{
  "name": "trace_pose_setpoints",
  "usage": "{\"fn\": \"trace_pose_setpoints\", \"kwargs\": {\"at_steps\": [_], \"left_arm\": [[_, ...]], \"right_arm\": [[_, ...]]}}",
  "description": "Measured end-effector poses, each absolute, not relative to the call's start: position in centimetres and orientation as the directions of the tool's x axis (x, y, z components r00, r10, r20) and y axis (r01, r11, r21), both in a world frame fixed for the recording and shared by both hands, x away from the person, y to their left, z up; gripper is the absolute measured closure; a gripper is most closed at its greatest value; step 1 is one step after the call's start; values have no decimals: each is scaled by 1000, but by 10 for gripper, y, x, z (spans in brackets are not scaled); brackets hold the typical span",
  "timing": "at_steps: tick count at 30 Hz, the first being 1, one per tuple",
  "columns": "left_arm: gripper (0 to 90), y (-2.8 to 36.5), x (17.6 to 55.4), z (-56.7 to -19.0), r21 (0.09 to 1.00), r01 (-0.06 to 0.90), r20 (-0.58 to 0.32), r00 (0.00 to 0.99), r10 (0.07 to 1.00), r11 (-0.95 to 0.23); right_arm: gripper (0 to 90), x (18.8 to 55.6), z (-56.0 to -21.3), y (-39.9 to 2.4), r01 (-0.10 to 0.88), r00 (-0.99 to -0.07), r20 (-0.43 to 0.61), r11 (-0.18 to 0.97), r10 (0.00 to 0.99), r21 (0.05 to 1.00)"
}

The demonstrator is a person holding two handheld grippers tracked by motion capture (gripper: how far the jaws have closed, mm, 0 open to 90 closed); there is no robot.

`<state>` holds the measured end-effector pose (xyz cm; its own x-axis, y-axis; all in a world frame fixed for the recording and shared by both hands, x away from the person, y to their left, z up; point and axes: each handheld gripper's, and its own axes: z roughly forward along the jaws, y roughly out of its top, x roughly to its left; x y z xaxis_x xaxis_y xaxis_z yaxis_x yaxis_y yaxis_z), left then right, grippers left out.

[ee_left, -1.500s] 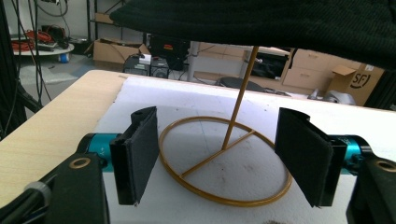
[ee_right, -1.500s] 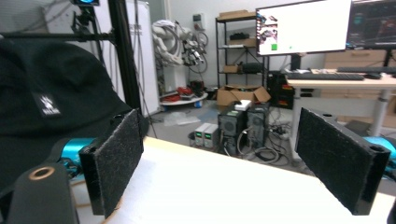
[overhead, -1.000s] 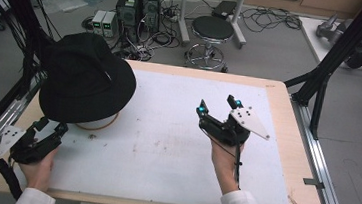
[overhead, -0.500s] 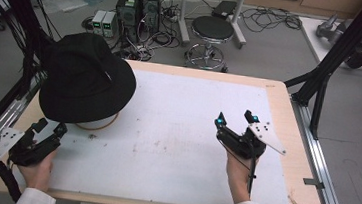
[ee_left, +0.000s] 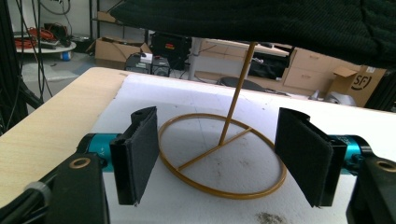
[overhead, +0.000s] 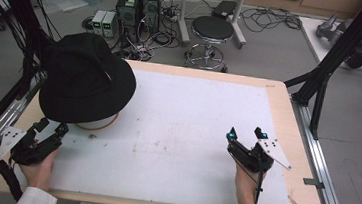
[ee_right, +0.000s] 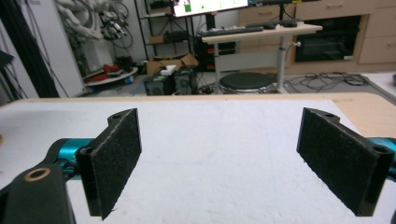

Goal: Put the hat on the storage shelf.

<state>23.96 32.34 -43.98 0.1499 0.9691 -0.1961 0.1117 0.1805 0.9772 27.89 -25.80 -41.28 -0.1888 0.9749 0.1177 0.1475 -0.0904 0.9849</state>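
Cardboard box (ee_left: pixel 359 79), far right in the left gripper view: the letters "SF" are printed in dark ink on its brown side, followed by a mark that cannot be made out.
Monitor (ee_right: pixel 210 5), far in the right gripper view: bright panels are shown on the screen, but no text can be read.
High view: no lettering, label or number can be read on anything seen there.

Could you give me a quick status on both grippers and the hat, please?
Left gripper open, empty, facing the stand's ring base. Right gripper open, empty, over bare white mat. Black hat sits on its stand. Nothing between jaws and stand.
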Motion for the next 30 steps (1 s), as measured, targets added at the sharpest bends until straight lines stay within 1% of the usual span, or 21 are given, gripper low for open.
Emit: {"fn": "trace_pose_setpoints", "kwargs": {"at_steps": [3, 6, 17, 30], "left_arm": [[309, 323, 240, -440, 977, 110, -197, 150, 969, 182], [308, 323, 241, -440, 977, 111, -198, 152, 968, 182], [309, 322, 242, -440, 976, 118, -199, 163, 966, 181], [309, 321, 243, -441, 974, 124, -208, 173, 963, 188]], "right_arm": [[129, 278, -421, -262, 172, -169, 113, -83, 979, 982], [129, 278, -425, -266, 175, -153, 101, -73, 983, 982], [129, 276, -427, -269, 170, -148, 129, -104, 981, 980], [129, 275, -430, -269, 179, -148, 140, -113, 979, 977]]}}
